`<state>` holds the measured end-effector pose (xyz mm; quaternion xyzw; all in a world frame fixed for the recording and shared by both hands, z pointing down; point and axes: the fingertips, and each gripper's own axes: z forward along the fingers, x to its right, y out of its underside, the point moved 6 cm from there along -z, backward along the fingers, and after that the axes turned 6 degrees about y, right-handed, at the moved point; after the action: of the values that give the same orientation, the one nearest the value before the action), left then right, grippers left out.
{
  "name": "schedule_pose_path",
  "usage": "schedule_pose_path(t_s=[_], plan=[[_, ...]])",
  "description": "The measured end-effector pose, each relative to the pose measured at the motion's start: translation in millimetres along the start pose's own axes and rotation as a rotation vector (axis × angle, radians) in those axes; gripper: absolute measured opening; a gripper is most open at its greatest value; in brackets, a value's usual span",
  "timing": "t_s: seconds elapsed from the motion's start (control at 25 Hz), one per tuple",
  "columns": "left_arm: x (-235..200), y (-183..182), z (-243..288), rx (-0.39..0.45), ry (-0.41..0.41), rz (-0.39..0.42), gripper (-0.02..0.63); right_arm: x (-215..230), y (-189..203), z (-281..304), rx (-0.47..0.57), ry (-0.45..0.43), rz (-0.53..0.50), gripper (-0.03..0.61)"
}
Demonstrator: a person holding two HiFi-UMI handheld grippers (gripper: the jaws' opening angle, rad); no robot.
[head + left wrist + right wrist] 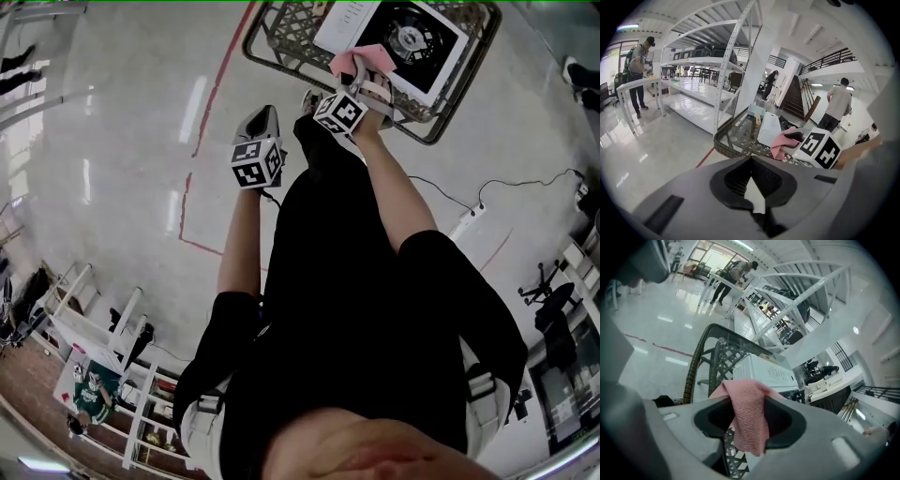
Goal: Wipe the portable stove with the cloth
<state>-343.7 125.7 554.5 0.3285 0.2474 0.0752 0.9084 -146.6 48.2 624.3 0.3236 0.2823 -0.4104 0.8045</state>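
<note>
My right tongs [749,397] pinching pink knitted cloth [749,425], tail hanging. My left tongs [750,158] pressed together, empty. White portable stove, black burner [403,42], just ahead of right tongs on dark wicker worktop [281,42]. Step, as judged: approach, no wiping yet. Next: lower cloth flat onto stove top.

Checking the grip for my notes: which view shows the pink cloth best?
The right gripper view: the pink cloth hangs large and centred, pinched in the right gripper, weave visible. The head view shows only a small pink patch near the portable stove; the left gripper view, a distant fold.
</note>
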Motion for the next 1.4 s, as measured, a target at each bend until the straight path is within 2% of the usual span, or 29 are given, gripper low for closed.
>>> schedule_pose_path(t_s=[0.28, 0.48, 0.72, 0.88, 0.96, 1.12, 1.28, 1.4], plan=[[-23.1, -43.7, 41.0, -0.072, 0.050, 0.056, 0.000, 7.1, -24.9, 15.6, -0.006, -0.034, 0.114, 0.192], [-39.5, -73.7, 74.3, -0.127, 0.110, 0.120, 0.000, 9.6, -40.7, 37.2, -0.031, -0.055, 0.244, 0.192], [-56.0, -105.9, 89.4, -0.145, 0.132, 0.167, 0.000, 8.9, -50.6, 51.4, -0.021, -0.053, 0.277, 0.192], [-74.1, -128.4, 93.1, -0.130, 0.126, 0.200, 0.000, 6.1, -65.3, 55.6, -0.033, -0.081, 0.309, 0.196], [-81.1, -137.5, 92.3, -0.125, 0.143, 0.192, 0.000, 10.4, -71.9, 56.0, -0.072, -0.111, 0.422, 0.196], [-92.7, -151.0, 97.8, -0.137, 0.206, 0.215, 0.000, 27.1, -79.7, 58.4, -0.181, -0.164, 0.759, 0.193], [-96.4, -165.9, 101.4, -0.157, 0.303, 0.253, 0.000, 36.9, -84.0, 62.2, -0.274, -0.183, 0.918, 0.193], [-97.6, -175.8, 104.1, -0.185, 0.374, 0.315, 0.000, 41.1, -81.3, 64.5, -0.316, -0.161, 1.110, 0.183]])
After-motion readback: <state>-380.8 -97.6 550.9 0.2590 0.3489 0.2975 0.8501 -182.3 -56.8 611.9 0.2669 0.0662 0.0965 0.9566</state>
